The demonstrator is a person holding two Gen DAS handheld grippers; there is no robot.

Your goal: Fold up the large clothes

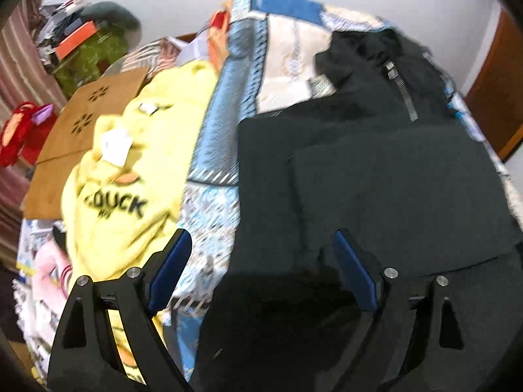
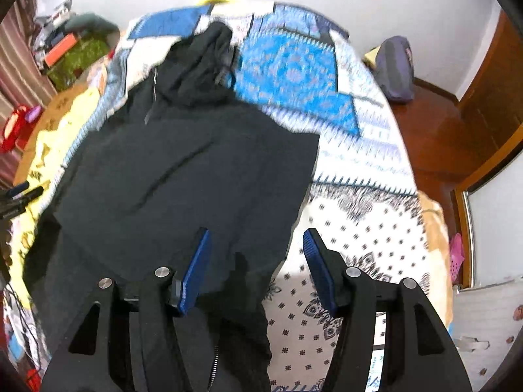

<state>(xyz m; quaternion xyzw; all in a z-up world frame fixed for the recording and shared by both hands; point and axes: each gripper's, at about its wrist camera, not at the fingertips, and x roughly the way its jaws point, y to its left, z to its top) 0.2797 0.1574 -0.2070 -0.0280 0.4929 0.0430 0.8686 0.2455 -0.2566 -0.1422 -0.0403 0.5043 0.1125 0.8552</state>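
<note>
A large black zip jacket (image 1: 376, 170) lies spread on a blue and white patterned bedspread (image 1: 215, 124). In the right wrist view the jacket (image 2: 183, 170) runs from the near edge to its bunched hood (image 2: 202, 65) at the far end. My left gripper (image 1: 261, 241) is open and empty, hovering above the jacket's near left edge. My right gripper (image 2: 256, 241) is open and empty above the jacket's near right edge, where it meets the bedspread (image 2: 353, 170). The left gripper's tip (image 2: 19, 196) shows at the left edge of the right wrist view.
A yellow "DUCK" garment (image 1: 130, 179) lies left of the jacket on the bed. A brown cardboard box (image 1: 81, 124) and a cluttered shelf (image 1: 78, 42) stand further left. A purple bag (image 2: 395, 68) sits on a wooden stand at the right, next to a wooden door (image 2: 490, 98).
</note>
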